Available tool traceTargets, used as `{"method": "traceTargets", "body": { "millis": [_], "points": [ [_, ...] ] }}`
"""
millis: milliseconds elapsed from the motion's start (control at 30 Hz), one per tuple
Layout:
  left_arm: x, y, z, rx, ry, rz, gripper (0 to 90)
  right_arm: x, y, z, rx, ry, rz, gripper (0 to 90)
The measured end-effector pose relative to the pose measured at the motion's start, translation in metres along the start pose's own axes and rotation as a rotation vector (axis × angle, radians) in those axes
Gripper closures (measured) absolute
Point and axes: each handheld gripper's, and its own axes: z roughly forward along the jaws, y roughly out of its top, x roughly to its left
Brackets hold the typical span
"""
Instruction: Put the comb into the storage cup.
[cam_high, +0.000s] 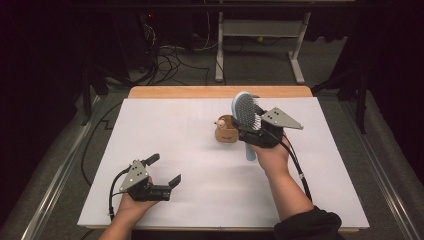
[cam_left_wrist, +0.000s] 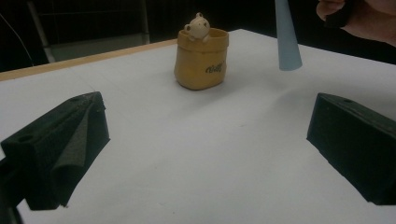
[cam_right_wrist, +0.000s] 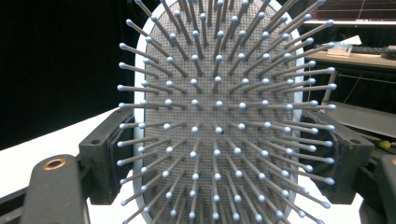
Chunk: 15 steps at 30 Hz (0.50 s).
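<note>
Big white table (cam_high: 200, 190) takes up most of the scene. Right gripper (cam_high: 248, 131) is clamped on a light blue hairbrush (cam_high: 243, 111), held upright off the table on the right, handle pointing down, just beside a little tan pot (cam_high: 225, 131) with a bear figure peeking out. Left gripper (cam_high: 163, 171) sits near left, jaws wide apart, holding nothing.

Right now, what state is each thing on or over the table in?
hairbrush: clamped across its head, held upright off the table, handle end down, bristles facing the right tool's camera.
right tool: shut on the hairbrush.
left tool: open, nothing between its jaws.
yellow pouch holder: upright on the table, small bear figure peeking out.
</note>
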Motion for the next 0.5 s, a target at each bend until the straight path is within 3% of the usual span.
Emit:
{"method": "traceTargets", "body": {
  "millis": [100, 167, 267, 500],
  "points": [
    [-0.001, 0.001, 0.0, -0.004, 0.014, -0.03, 0.1, 0.0, 0.003, 0.005, -0.001, -0.003, -0.002, 20.6],
    [0.001, 0.002, -0.001, -0.003, 0.006, -0.011, 0.1, -0.001, 0.005, 0.008, -0.005, -0.004, 0.002, 20.6],
    [0.001, 0.004, -0.001, -0.009, 0.009, -0.015, 0.1, -0.002, 0.008, 0.013, -0.014, -0.007, 0.005, 20.6],
    [0.0, 0.004, -0.001, -0.009, 0.019, -0.05, 0.1, -0.004, 0.017, 0.021, -0.034, -0.016, 0.011, 20.6]
  ]
}}
